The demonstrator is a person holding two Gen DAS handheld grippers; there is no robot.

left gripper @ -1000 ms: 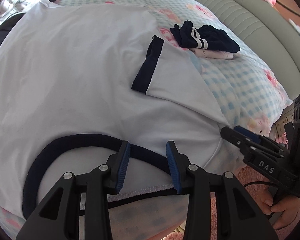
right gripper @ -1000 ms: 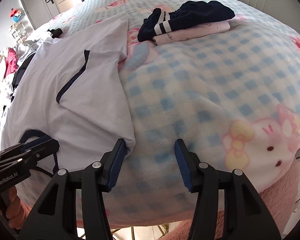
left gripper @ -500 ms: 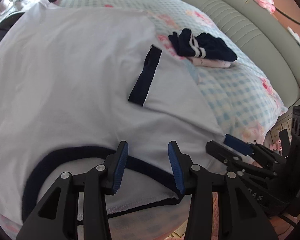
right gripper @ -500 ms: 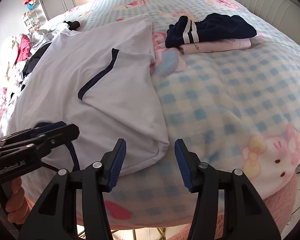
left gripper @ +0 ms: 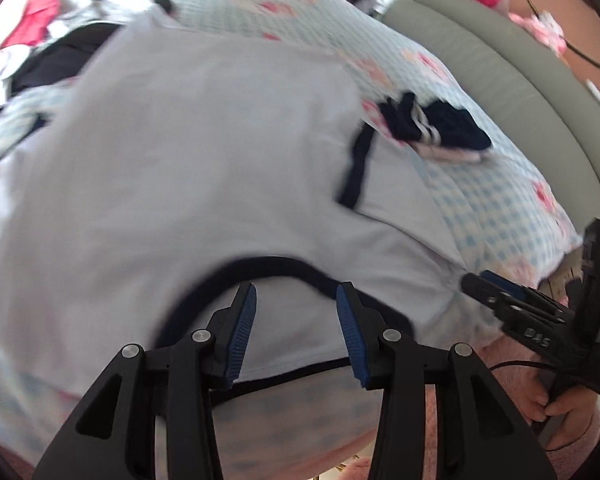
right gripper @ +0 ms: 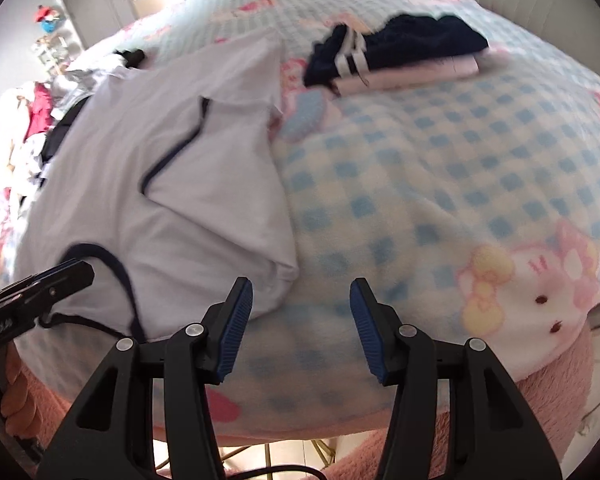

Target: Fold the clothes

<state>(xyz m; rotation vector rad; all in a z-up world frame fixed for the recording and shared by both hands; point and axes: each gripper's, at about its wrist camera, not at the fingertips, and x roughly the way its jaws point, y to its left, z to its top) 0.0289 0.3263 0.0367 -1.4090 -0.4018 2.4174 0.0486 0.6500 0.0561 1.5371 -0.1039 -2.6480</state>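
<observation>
A white T-shirt with a navy collar lies flat on the bed. Its right sleeve with a navy cuff is folded in over the body. My left gripper hovers open just short of the collar, with nothing between its pads. My right gripper is open too, over the blanket beside the shirt's shoulder corner. Each gripper shows in the other's view: the right gripper at the shirt's right edge, the left gripper by the collar.
A folded stack, navy with white stripes over pink, sits beyond the sleeve. The blue checked cartoon blanket covers the bed. A padded grey headboard runs along the right. Loose clothes are piled at the far left.
My left gripper has drawn back from the collar, which now arcs ahead of its tips, and its jaws stand slightly wider. The right gripper has backed off the shoulder corner a little.
</observation>
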